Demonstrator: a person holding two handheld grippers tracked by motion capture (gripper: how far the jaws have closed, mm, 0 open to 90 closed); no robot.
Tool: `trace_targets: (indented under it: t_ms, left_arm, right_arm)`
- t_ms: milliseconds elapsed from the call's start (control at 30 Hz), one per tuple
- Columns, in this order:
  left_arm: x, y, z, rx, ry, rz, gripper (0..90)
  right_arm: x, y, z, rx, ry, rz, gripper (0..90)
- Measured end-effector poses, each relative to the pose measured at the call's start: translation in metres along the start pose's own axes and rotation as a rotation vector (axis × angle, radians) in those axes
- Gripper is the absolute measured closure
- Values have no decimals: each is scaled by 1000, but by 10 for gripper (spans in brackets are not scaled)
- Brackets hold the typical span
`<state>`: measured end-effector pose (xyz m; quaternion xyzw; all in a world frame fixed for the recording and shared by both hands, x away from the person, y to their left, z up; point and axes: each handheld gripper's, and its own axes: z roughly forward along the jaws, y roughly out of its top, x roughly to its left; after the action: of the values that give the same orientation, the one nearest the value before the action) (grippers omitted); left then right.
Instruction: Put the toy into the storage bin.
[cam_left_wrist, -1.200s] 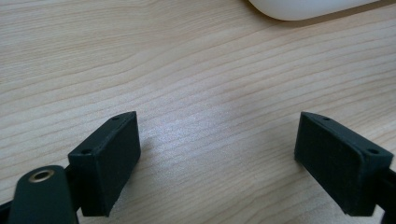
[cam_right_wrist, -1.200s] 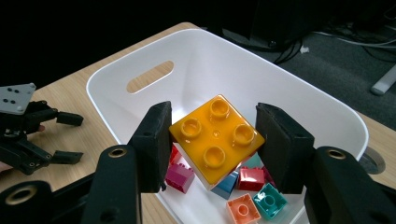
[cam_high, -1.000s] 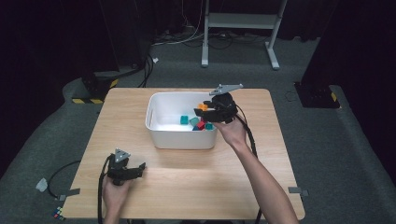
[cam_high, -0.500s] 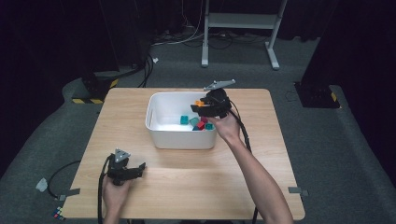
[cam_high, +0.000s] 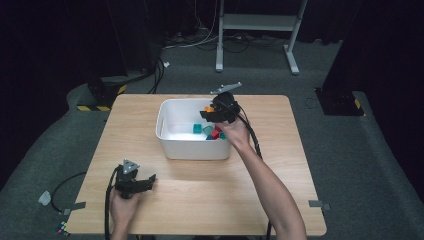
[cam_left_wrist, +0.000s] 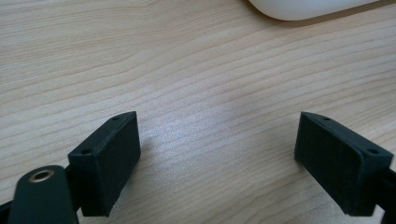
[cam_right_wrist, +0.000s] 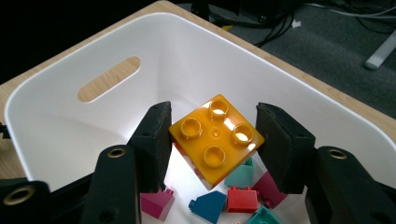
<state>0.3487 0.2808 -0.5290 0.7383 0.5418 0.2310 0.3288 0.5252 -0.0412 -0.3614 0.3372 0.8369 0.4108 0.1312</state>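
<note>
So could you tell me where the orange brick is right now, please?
The orange brick is clamped in the right gripper, above the white bin and its loose bricks.

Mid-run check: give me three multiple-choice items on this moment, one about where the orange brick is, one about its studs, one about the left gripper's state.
1. Where is the orange brick?
A. Between the right gripper's jaws, above the white bin
B. On the table beside the bin
C. Between the left gripper's jaws

2. How many studs show on top of the orange brick?
A. Two
B. Four
C. Eight

3. How is the left gripper?
A. Shut on a teal brick
B. Open, with bare wooden table between its jaws
C. Shut on the bin's rim

Answers:
1 A: the right gripper view shows both pads against the brick's sides, with the bin's inside below.
2 B: four round studs stand in a square on its top.
3 B: the left gripper view shows the jaws wide apart over bare wood.
</note>
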Motion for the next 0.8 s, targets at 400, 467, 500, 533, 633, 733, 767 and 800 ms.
trace_targets:
  t_ms: [400,467,500,533,633,733,767,800]
  left_arm:
    - [0,0,0,0,0,0,145]
    - [0,0,0,0,0,-1,145]
    - [0,0,0,0,0,0,145]
    - [0,0,0,0,0,0,145]
    - [0,0,0,0,0,-1,145]
    - [0,0,0,2,0,2,145]
    - [0,0,0,2,0,3,145]
    - [0,0,0,2,0,3,145]
  right_arm:
    - [-5,-3,6,20,-27,11,376]
    - [-5,-4,5,19,-28,10,373]
    - [-6,-4,4,15,-27,15,372]
    - [-6,-5,3,13,-25,13,373]
    - [-6,-5,0,6,-22,4,373]
    - [-6,-6,-3,0,-21,6,375]
    - [-6,-7,-4,-5,-18,6,375]
    - [-7,-8,-6,-10,-15,6,376]
